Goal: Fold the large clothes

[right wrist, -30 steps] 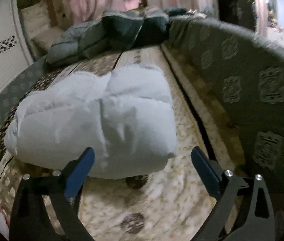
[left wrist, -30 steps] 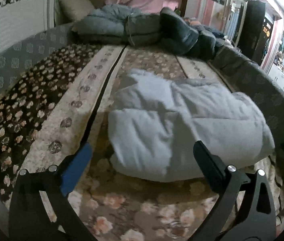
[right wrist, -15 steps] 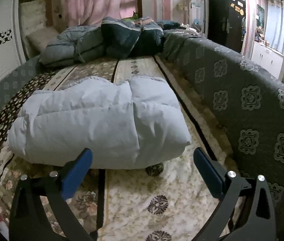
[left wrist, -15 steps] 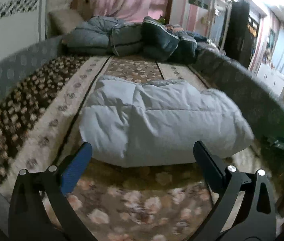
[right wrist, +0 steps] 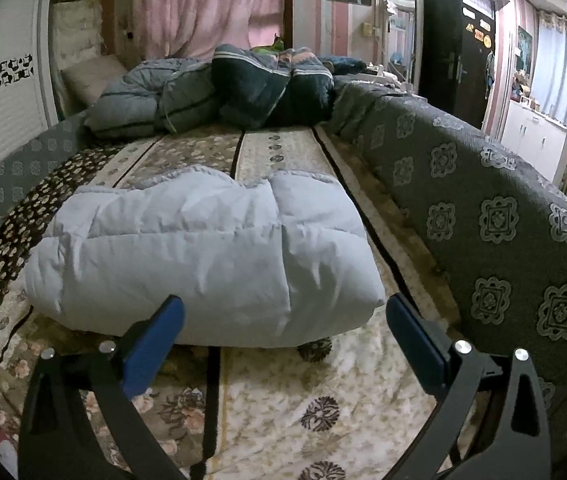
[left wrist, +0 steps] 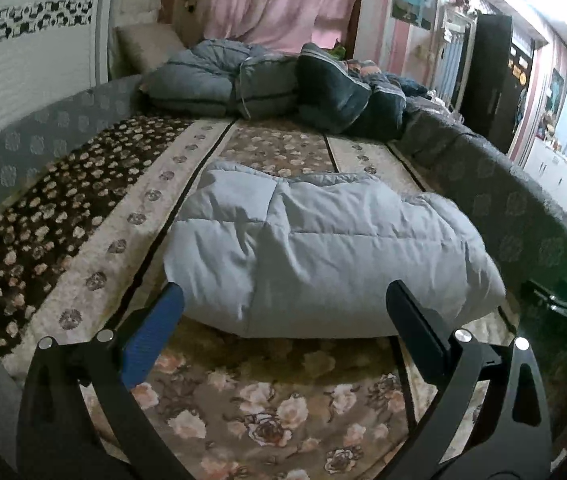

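Observation:
A puffy pale blue quilted garment lies folded into a thick bundle on the floral bed cover. It also shows in the right wrist view. My left gripper is open and empty, held just in front of the bundle's near edge. My right gripper is open and empty too, in front of the bundle's right end. Neither gripper touches the garment.
A heap of dark blue and grey quilts lies at the far end of the bed. A grey patterned padded side runs along the right. A white panelled wall is on the left. Pink curtains hang behind.
Both grippers have drawn back and risen from the bundle, so more of the room shows. The garment lies still, and both grippers stay open.

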Action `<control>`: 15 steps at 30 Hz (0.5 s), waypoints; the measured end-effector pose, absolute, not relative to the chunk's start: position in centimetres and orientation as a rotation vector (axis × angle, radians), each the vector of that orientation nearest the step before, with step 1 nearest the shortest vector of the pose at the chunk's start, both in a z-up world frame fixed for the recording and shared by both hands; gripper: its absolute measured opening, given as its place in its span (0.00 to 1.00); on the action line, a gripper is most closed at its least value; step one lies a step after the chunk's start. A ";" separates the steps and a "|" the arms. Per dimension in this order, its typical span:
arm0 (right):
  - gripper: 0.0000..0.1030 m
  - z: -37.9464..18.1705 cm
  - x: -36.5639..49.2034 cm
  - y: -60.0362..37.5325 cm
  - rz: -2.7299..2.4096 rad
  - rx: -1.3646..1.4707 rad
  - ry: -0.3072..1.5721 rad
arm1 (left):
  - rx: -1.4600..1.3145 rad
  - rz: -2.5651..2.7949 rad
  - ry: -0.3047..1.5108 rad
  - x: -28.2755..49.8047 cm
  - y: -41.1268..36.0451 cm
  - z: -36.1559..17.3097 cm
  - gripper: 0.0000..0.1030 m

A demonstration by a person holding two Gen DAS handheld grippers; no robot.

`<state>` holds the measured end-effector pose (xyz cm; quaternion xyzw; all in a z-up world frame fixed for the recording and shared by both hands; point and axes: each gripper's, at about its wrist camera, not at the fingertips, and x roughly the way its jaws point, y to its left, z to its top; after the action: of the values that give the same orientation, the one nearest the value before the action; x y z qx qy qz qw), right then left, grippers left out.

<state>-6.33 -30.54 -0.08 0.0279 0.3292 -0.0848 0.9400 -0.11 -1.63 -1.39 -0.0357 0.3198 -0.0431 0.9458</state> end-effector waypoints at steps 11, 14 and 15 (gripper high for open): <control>0.98 0.0 -6.1 -31.2 -0.187 0.046 0.696 | -0.026 -0.087 0.747 1.8 -4.5 -1.1 0.97; 0.98 0.0 -6.1 -31.2 -0.168 0.052 0.699 | -0.026 -0.080 0.754 1.9 -5.0 -0.9 0.97; 0.98 -0.2 -6.1 -31.3 -0.164 0.053 0.705 | -0.020 -0.074 0.752 1.9 -5.2 -0.9 0.97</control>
<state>-6.08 -31.28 -0.16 0.0258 0.3449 -0.0802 0.9348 1.91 -5.20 -0.86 -0.0100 0.3671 -0.0359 0.9294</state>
